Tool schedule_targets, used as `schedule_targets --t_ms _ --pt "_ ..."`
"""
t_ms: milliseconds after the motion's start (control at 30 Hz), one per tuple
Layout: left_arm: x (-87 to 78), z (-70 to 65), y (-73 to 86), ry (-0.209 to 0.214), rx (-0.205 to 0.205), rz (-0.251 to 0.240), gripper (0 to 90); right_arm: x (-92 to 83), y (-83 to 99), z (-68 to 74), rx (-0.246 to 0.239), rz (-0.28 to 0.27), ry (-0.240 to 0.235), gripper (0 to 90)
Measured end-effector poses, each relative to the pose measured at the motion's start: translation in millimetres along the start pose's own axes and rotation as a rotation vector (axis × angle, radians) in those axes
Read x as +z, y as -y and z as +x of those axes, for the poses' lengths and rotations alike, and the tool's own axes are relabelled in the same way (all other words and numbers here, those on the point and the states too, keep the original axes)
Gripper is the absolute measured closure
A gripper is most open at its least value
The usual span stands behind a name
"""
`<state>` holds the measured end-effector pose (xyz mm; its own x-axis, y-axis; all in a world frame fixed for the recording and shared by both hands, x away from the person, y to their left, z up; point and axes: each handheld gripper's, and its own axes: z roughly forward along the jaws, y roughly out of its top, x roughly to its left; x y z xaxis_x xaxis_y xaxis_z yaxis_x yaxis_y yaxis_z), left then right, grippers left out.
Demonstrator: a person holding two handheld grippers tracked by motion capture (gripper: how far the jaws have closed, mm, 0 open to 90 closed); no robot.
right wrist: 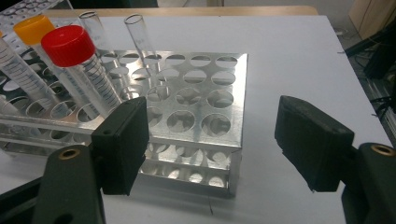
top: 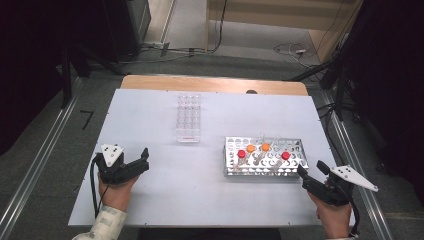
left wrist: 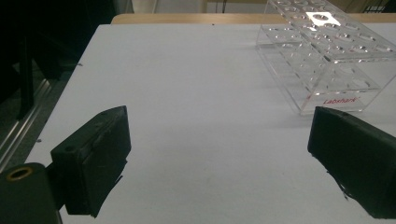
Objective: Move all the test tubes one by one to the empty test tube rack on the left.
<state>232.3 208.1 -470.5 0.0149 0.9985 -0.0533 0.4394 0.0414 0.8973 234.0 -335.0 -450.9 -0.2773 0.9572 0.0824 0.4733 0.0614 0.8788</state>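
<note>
White table (top: 165, 190) with a metal test-tube rack (top: 263, 168) as the landmark, standing right of the table's middle. In the rack: a red-capped tube (top: 241, 154) toward its left end, two orange-capped tubes (top: 250, 148) (top: 265, 147) just behind and beside it, another red-capped tube (top: 285, 156) toward its right end, plus uncapped clear glass tubes (right wrist: 140, 35) rising behind the caps. Well to the left of the rack and farther back, a clear acrylic tube rack (top: 188, 117), lying lengthwise away from the near edge, with red lettering on its near end wall. Right gripper (top: 311, 179) just off the metal rack's near right corner, close but not touching, jaws spread wide with nothing between them; in the right gripper view that corner (right wrist: 236, 154) sits in the gap between the jaws and the nearest red-capped tube stands beyond the left-hand jaw. Left gripper (top: 144, 161) well to the left of the metal rack, near the table's front, also held with jaws spread and nothing between them; in the left gripper view bare white table between the jaws and the acrylic rack (left wrist: 327, 56) ahead and off to the right. Both held in a person's hands reaching in from the near edge, a pale sleeve (top: 106, 223) on the left forearm.
</note>
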Motion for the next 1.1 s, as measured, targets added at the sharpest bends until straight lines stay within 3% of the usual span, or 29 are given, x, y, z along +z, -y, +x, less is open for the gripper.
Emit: schedule_targets --t_ms 1100 --pt "0.8 -1.1 0.1 0.001 0.005 0.001 6.4 6.4 -1.0 18.3 -0.037 0.007 -0.048 25.8"
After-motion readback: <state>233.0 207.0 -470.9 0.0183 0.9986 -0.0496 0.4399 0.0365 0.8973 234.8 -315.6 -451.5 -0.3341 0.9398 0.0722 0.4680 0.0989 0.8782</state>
